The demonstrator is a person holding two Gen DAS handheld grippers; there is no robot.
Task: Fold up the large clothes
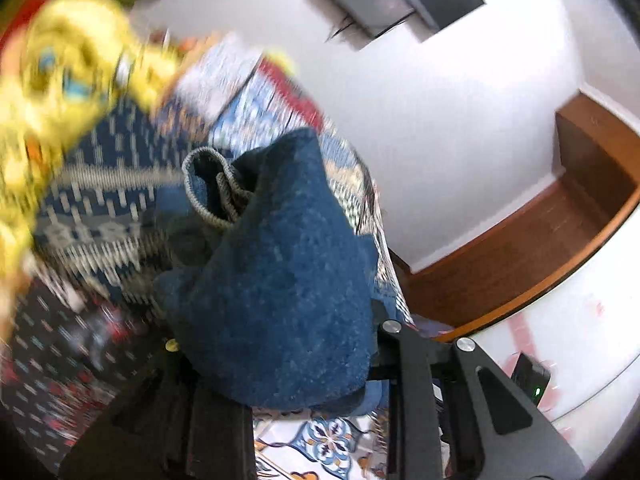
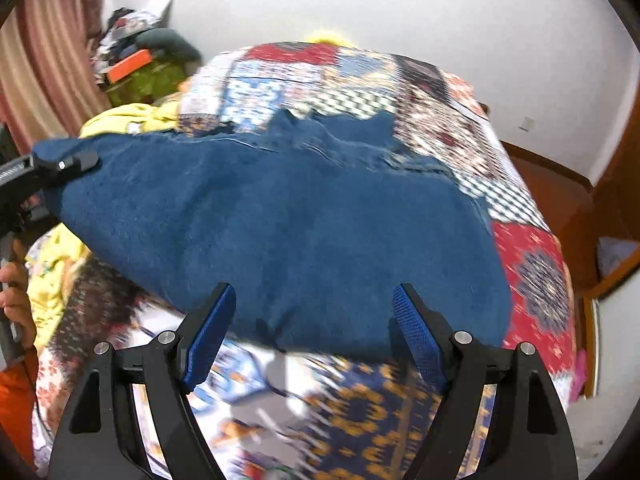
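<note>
A large dark blue fleece garment (image 2: pixel 288 224) lies across the patchwork bed (image 2: pixel 532 276), its left end lifted. My left gripper (image 2: pixel 64 164) is shut on that end; in the left wrist view the blue cloth (image 1: pixel 276 292) bunches between its fingers and hides the tips, with a grey ribbed cuff (image 1: pixel 208 184) showing. My right gripper (image 2: pixel 312 332) is open and empty, its blue-padded fingers (image 2: pixel 208 336) spread just in front of the garment's near edge.
Yellow clothing (image 2: pixel 124 118) lies at the bed's left side and blurs past in the left wrist view (image 1: pixel 60 80). A pile of things (image 2: pixel 136 60) stands by the curtain. A wooden frame (image 1: pixel 560 232) runs along the white wall.
</note>
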